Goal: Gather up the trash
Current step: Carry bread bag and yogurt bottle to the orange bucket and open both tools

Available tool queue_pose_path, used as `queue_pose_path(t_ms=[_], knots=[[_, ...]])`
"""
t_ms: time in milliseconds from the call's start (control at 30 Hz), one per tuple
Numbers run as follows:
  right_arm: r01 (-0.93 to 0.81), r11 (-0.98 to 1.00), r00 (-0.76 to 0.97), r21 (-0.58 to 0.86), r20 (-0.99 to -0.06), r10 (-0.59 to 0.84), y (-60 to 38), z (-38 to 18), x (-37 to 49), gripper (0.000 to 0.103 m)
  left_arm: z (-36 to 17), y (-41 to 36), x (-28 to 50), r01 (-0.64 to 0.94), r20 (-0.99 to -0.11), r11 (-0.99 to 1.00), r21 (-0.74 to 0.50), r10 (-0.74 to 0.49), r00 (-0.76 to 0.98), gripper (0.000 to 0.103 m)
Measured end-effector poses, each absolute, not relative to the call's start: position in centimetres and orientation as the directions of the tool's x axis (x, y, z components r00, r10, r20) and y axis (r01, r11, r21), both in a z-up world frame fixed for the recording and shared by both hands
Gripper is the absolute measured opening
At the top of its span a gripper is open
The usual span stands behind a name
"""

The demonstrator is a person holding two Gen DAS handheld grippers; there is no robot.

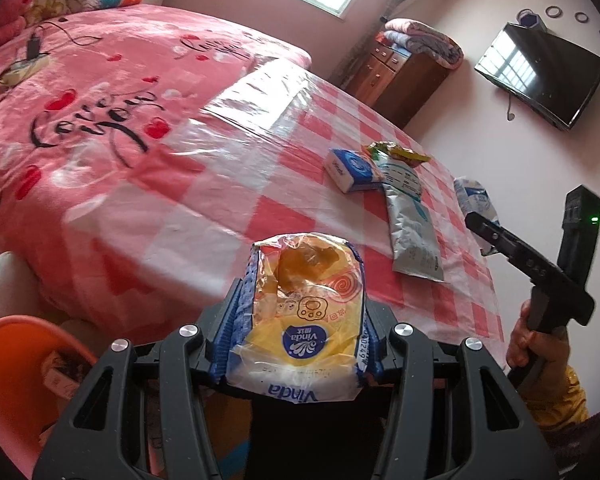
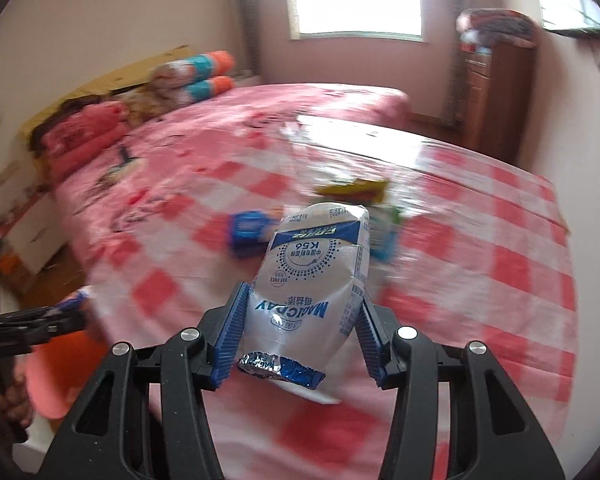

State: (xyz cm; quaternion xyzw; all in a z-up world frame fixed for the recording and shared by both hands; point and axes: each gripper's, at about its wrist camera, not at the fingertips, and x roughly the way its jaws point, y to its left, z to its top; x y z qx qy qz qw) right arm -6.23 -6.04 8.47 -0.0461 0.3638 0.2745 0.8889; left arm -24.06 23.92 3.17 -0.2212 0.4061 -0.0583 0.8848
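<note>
My left gripper (image 1: 300,312) is shut on a yellow Vinda tissue wrapper (image 1: 304,320), held above the near edge of the checked table (image 1: 204,216). My right gripper (image 2: 304,320) is shut on a silver and blue milk pouch (image 2: 312,280), held above the table; that pouch also shows at the right of the left wrist view (image 1: 474,198). On the table lie a blue tissue pack (image 1: 352,170), a silver pouch (image 1: 414,236) and a yellow-green snack wrapper (image 1: 396,152). The right wrist view is blurred.
An orange bin (image 1: 16,380) with some trash in it stands below the table's near left corner, also in the right wrist view (image 2: 68,376). A pink bed (image 1: 80,92) lies behind the table. A wooden cabinet (image 1: 396,76) and a wall TV (image 1: 540,76) are at the far right.
</note>
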Motion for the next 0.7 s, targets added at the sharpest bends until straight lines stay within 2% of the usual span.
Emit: queue_pose_path(t_ms=[200,333,700], knots=[[-0.716,0.678,0.416,0.167,-0.678,0.606,1.6,9.1,-10.3,0.052,3.5,27.4,-27.9,-0.171,-0.706,0.894,-0.414,-0.197,0.680,0.052],[-0.811,0.556,0.292,0.184,-0.695,0.657,6.5,8.6,-13.0,0.052,2.6,30.1,-30.9,-0.268,-0.735,0.880,-0.393,-0.125,0.667,0.052],[-0.933,0.267,-0.006,0.241,-0.752,0.660,17.9,5.3,-20.0,0.052,-1.6,36.3,-36.4,-0.497,-0.823,0.815,-0.300,0.043,0.567,0.052]])
